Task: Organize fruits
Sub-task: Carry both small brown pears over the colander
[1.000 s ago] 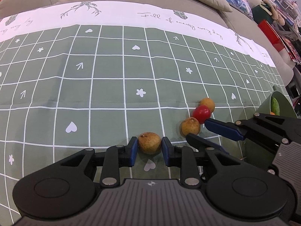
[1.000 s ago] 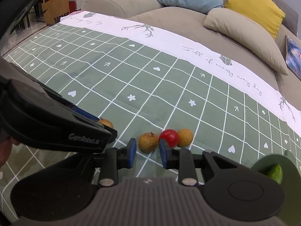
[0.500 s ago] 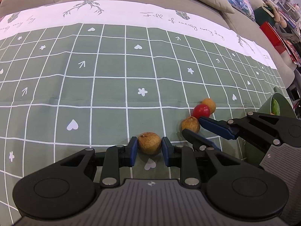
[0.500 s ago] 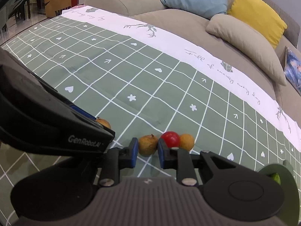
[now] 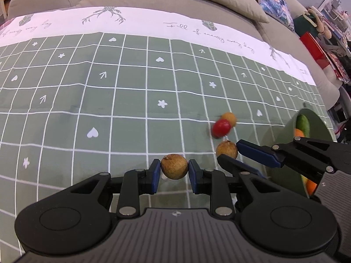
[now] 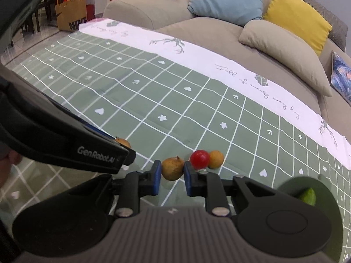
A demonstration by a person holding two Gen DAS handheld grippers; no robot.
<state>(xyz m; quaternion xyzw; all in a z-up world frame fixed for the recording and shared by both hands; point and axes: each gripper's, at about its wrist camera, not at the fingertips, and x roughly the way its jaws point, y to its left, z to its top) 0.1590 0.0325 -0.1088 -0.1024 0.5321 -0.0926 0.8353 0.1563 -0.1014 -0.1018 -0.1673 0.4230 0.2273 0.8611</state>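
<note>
We note a beige fabric sofa behind the green grid-patterned cloth, carrying blue, yellow and beige cushions. A brown paper bag stands on the glossy floor at far left.

Tablecloth spread before the sofa; cushions on the sofa behind; two small fruits touching on the cloth; bowl at the right edge, fruit inside
</note>
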